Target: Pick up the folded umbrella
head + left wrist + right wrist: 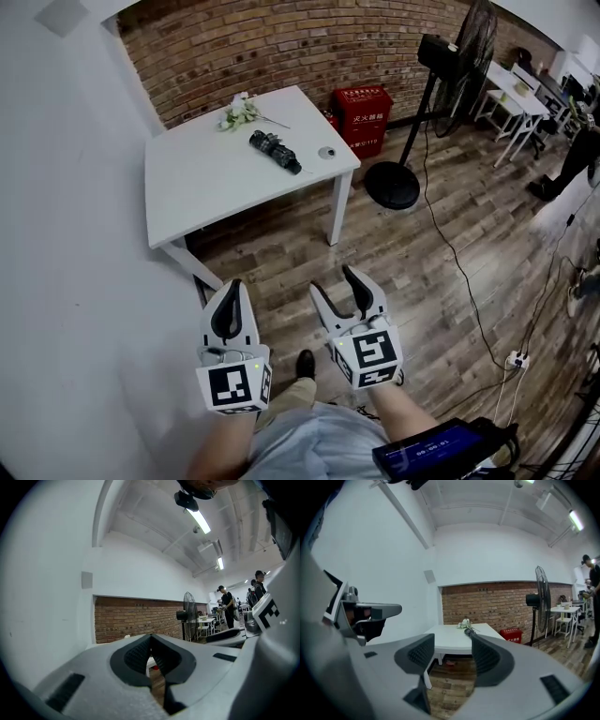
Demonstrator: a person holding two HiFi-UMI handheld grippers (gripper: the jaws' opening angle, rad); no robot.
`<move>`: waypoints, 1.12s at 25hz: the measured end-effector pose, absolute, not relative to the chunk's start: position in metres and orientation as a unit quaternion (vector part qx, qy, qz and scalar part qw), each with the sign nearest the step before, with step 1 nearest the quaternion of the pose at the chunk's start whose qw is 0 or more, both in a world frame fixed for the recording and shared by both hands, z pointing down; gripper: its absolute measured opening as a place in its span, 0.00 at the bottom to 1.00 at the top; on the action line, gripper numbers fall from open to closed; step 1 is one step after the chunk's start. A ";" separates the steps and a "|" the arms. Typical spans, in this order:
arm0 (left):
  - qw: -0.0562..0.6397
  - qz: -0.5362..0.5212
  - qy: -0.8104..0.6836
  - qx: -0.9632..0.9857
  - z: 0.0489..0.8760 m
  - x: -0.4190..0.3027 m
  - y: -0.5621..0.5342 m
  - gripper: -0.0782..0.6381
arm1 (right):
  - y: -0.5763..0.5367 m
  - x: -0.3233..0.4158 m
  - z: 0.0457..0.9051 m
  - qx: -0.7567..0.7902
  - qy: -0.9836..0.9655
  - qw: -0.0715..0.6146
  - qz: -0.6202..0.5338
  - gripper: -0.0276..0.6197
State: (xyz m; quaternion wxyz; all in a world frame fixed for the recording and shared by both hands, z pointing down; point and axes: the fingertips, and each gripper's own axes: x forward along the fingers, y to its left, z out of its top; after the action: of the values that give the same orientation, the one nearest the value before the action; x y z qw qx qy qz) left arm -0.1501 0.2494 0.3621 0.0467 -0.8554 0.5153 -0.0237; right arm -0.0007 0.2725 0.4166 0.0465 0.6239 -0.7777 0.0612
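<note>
approach stage: right gripper (336, 281) spread and empty, left gripper (232, 287) pressed together, folded umbrella (275, 152) well apart at twelve o'clock; next move calls for advancing to it.

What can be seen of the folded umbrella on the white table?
The folded umbrella is a short, dark bundle, its fabric looking black and wrapped tight. It lies flat on the white table, set at a slant, with one end toward the white flowers and the other near a small round object. Only the tabletop touches it, and finer details are too small to make out.
</note>
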 end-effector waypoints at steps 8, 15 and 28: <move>0.056 -0.003 0.508 -0.860 0.341 -0.154 0.164 0.12 | 0.187 -0.002 0.391 0.633 -0.772 0.047 0.035 0.43; 0.064 0.011 0.500 -0.864 0.330 -0.149 0.111 0.12 | 0.141 0.004 0.376 0.643 -0.764 0.049 0.014 0.43; 0.038 -0.013 0.486 -0.873 0.368 -0.118 0.056 0.12 | 0.088 0.024 0.401 0.645 -0.761 0.063 0.030 0.42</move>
State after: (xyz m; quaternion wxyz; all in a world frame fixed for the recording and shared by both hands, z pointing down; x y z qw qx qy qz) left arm -0.1177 0.0557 0.3682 0.0377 -0.8730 0.4861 -0.0126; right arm 0.0238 0.0877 0.4009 0.0633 0.6448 -0.7612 0.0296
